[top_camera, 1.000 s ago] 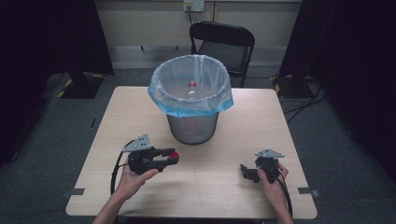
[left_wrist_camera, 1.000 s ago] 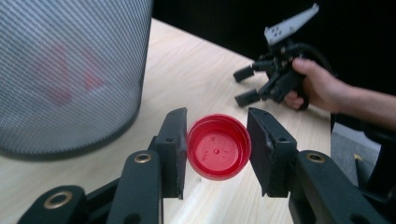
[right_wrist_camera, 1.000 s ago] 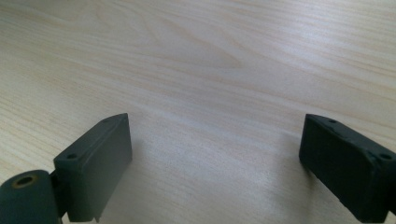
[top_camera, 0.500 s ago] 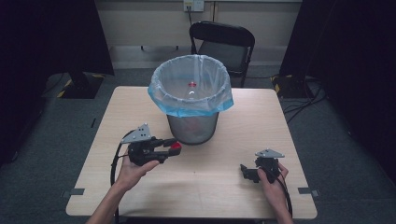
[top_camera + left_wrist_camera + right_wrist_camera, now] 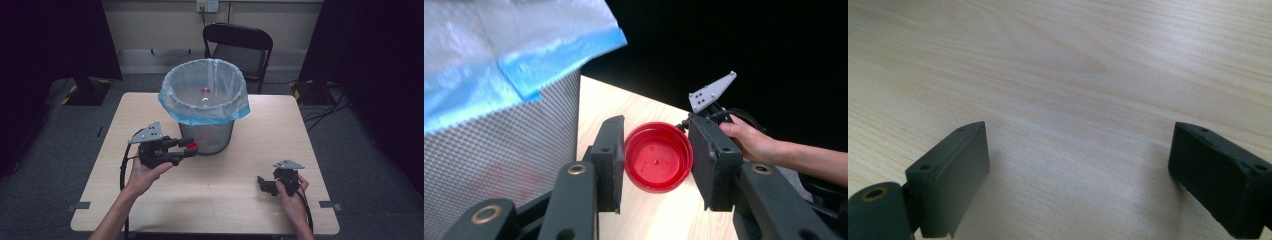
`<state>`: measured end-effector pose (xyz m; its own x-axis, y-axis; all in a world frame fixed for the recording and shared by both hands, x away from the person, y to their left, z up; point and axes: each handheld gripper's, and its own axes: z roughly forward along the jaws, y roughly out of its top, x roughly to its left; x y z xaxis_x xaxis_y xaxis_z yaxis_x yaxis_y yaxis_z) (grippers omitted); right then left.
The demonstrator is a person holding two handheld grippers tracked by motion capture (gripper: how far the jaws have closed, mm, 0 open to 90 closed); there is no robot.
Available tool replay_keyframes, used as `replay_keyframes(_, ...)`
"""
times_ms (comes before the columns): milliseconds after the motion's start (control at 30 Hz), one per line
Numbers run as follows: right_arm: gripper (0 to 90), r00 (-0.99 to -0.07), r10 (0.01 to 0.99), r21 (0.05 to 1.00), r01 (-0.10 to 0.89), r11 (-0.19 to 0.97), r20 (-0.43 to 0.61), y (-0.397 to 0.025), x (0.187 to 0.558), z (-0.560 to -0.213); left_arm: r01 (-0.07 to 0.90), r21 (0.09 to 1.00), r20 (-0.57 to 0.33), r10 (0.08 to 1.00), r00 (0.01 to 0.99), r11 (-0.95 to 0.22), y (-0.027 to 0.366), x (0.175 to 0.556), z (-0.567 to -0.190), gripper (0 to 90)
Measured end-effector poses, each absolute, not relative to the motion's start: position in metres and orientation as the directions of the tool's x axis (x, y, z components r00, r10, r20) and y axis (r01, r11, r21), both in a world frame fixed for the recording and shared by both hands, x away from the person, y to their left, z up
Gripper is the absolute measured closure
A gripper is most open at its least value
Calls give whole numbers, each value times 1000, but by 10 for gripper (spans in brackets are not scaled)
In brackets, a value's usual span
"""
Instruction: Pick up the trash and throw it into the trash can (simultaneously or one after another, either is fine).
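Left gripper (image 5: 656, 157) is clamped on red cap (image 5: 658, 157) w/ thin edge grip; cap could be dropped short of bin (image 5: 205, 107) if grip slackens.

Black tongs (image 5: 187, 148), brass screws, grey triangular plates

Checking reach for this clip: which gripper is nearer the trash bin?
Left. The left gripper, holding a red cap, is right beside the trash bin; the right gripper rests farther off, near the table's front.
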<state>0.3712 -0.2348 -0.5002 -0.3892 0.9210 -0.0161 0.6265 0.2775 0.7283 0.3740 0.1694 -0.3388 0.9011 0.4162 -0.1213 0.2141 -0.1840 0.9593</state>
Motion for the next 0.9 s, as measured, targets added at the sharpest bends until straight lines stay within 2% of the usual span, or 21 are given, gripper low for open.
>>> replay_keyframes(900,87,-389,921,728,627,277,-16,-235,371,-500,125,988,-74,426,902,-93,173,388,-276,597)
